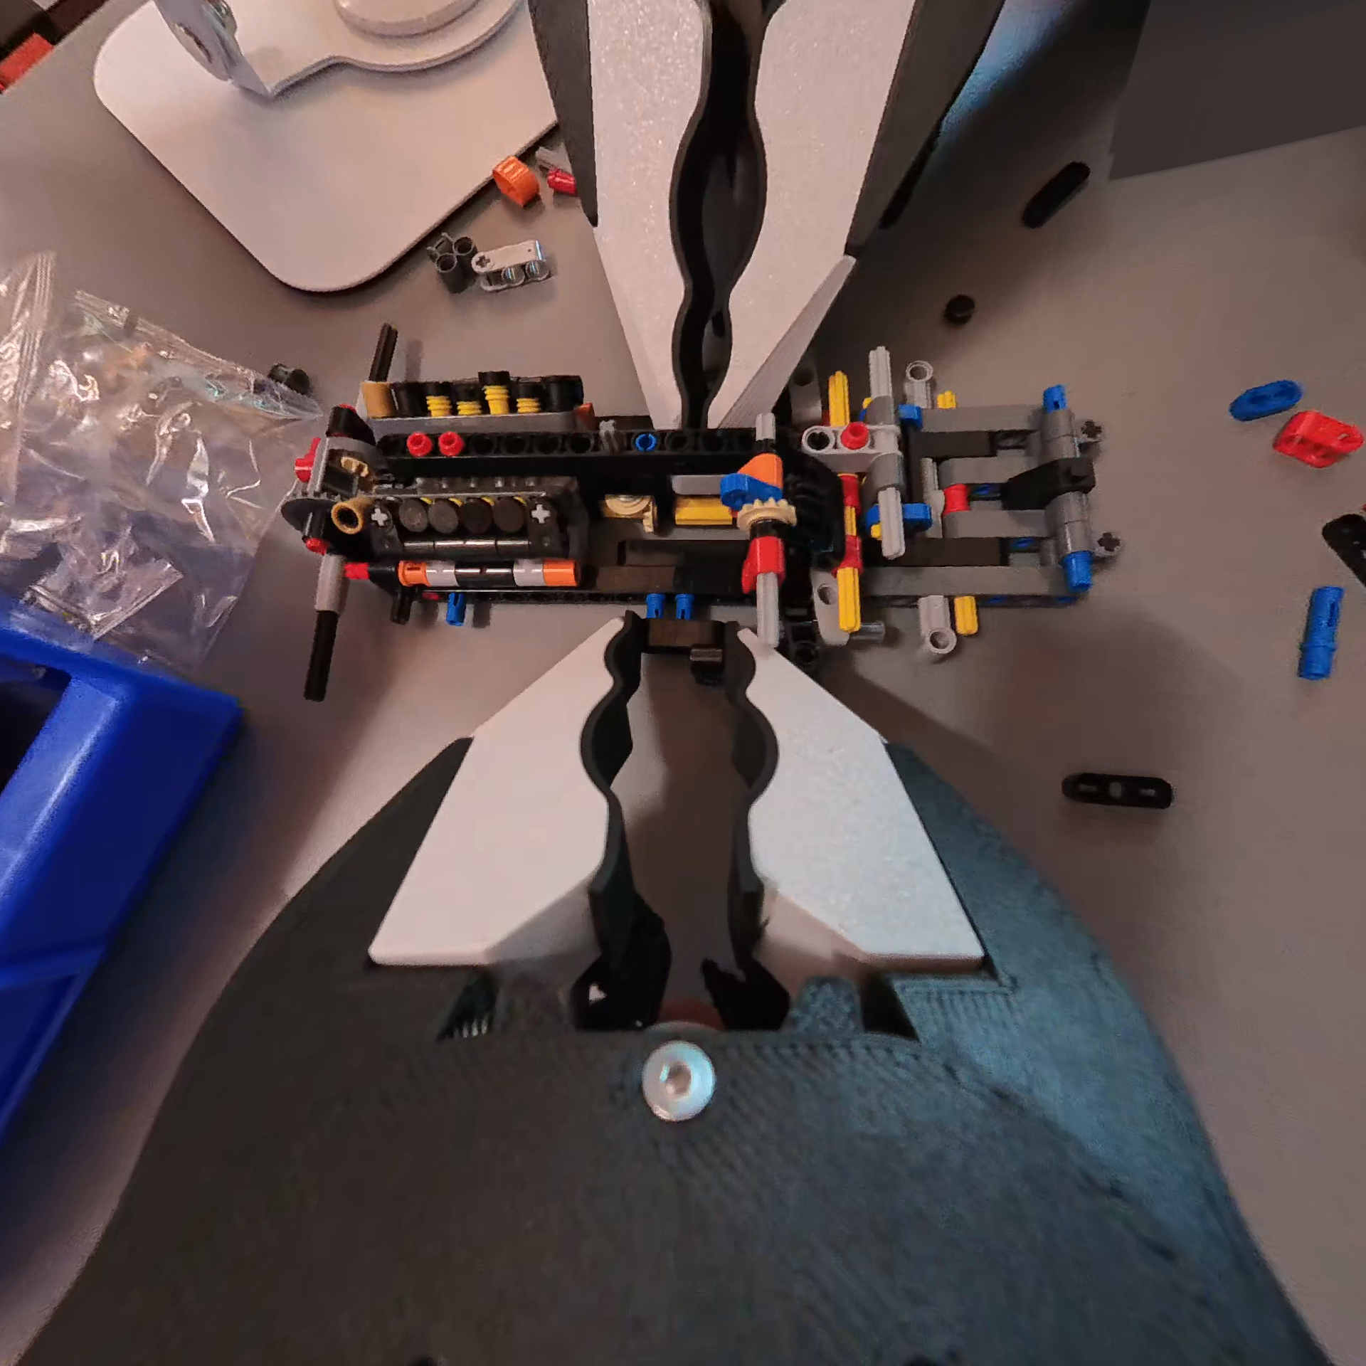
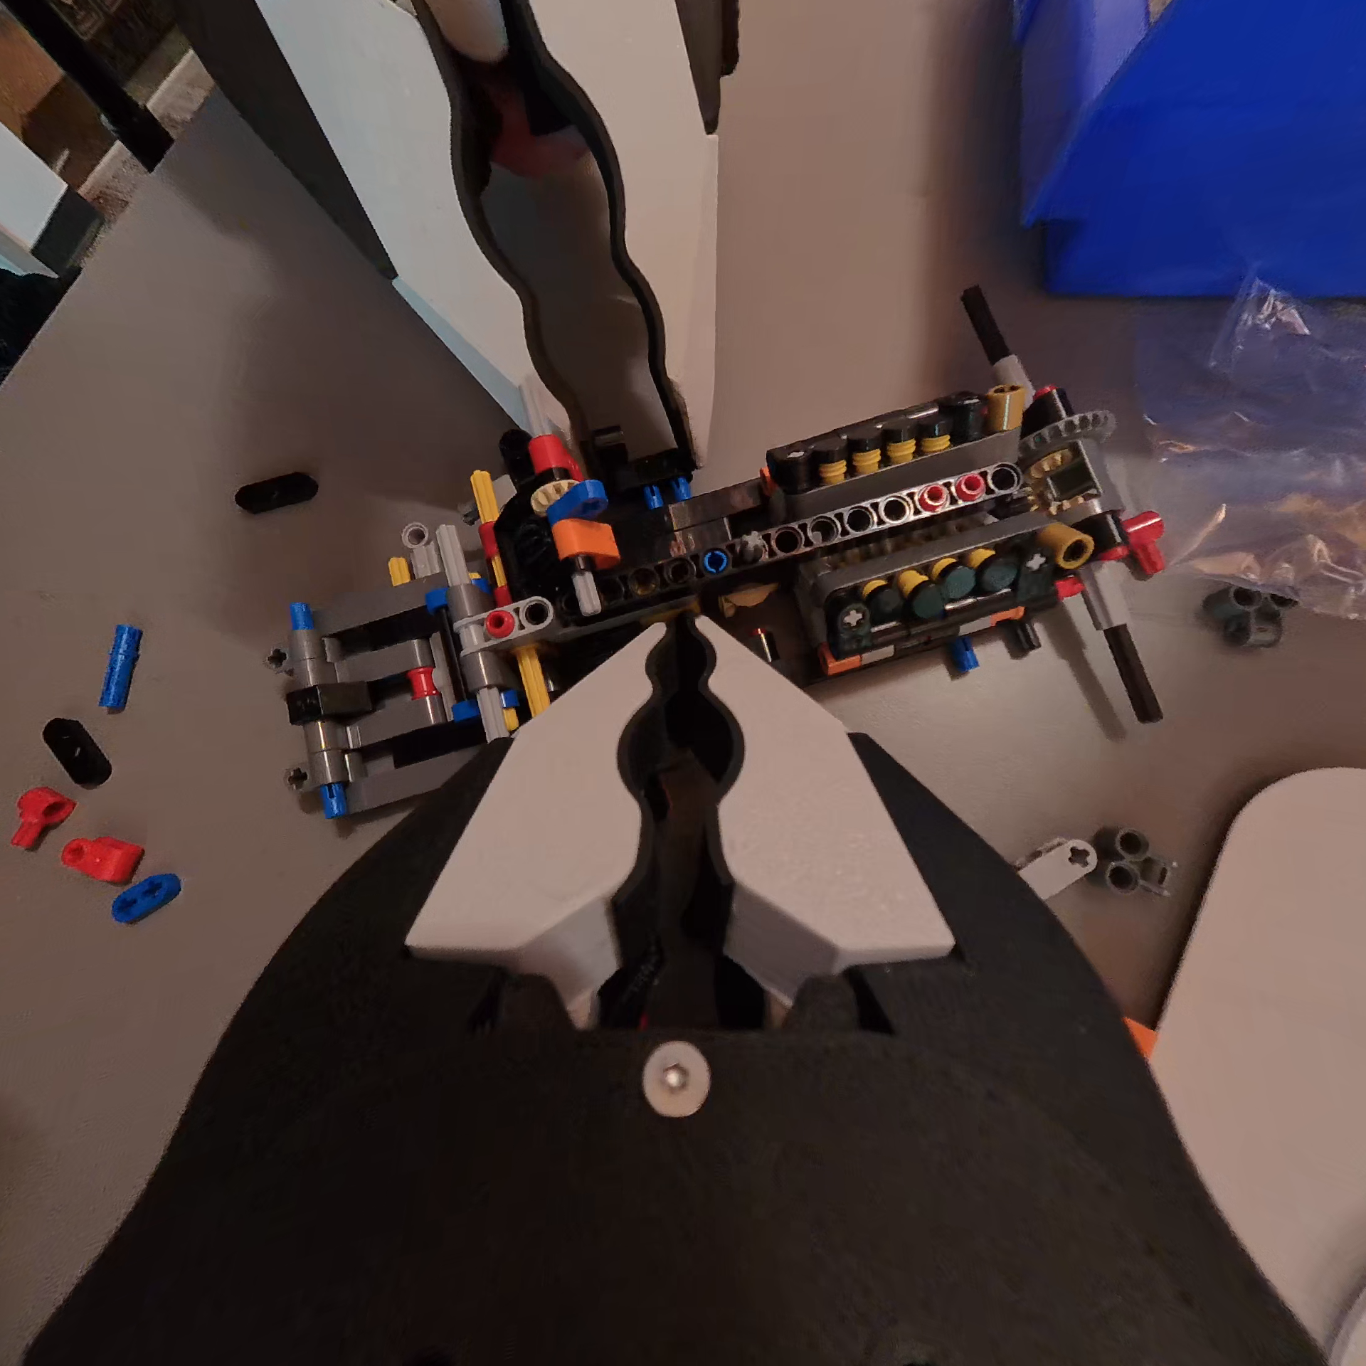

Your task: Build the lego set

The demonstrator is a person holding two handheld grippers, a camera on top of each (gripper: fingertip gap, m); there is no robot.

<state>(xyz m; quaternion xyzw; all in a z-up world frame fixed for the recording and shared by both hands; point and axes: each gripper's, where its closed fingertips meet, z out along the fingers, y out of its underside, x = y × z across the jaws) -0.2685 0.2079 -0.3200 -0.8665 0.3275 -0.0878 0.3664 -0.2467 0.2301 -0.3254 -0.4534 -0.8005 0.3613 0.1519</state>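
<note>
Grey surface (image 1: pixel 1109 961) carries your lego chassis (image 1: pixel 665 510), lying crosswise between the two claws. Your left claw (image 1: pixel 684 636) is spread apart, its tips touching the chassis's near edge around a small dark piece. Your right claw (image 2: pixel 684 628) is pinched nearly closed against the opposite edge; whether it grips anything, you cannot tell. Loose red, blue and black pieces (image 1: pixel 1319 436) lie right of your left claw; a blue bin (image 1: pixel 96 813) sits to its left.

Chassis (image 1: pixel 687 510) centred on table (image 1: pixel 1109 961), between opposing grippers.
Bag (image 1: pixel 111 458) and bin (image 1: pixel 89 813) lie left; loose pins (image 1: pixel 1319 632) right.
</note>
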